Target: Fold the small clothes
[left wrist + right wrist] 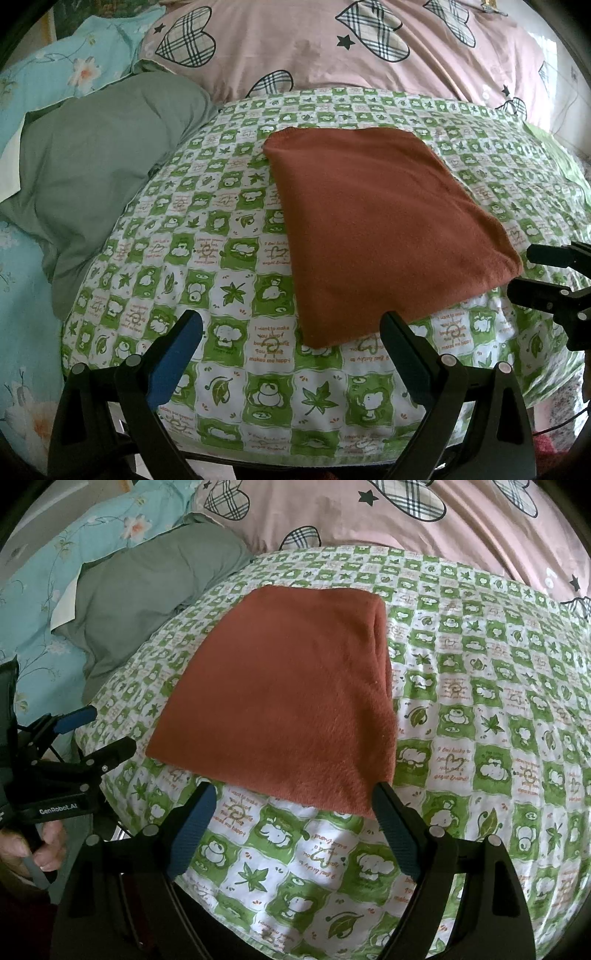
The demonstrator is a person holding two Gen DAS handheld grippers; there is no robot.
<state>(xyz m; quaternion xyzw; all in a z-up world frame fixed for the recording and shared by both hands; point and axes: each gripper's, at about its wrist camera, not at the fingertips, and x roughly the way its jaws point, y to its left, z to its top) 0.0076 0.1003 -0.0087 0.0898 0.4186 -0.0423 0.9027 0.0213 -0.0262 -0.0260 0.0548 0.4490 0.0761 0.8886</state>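
The left gripper (291,332) was spread wide and held nothing. The red-brown cloth (376,229) lay folded on the green checked blanket (207,258), just past both grippers, its long side running near to far. The right gripper (295,805) was also wide apart, empty, and looked closer to the cloth's near edge.

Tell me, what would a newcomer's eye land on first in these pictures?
First, the rust-red folded cloth, lying flat in the middle of the green-and-white cartoon-print sheet. Next, the two black grippers at the near edge, left gripper and right gripper, both with jaws wide open and holding nothing. Behind lie a grey-green pillow and a pink quilt with plaid hearts.
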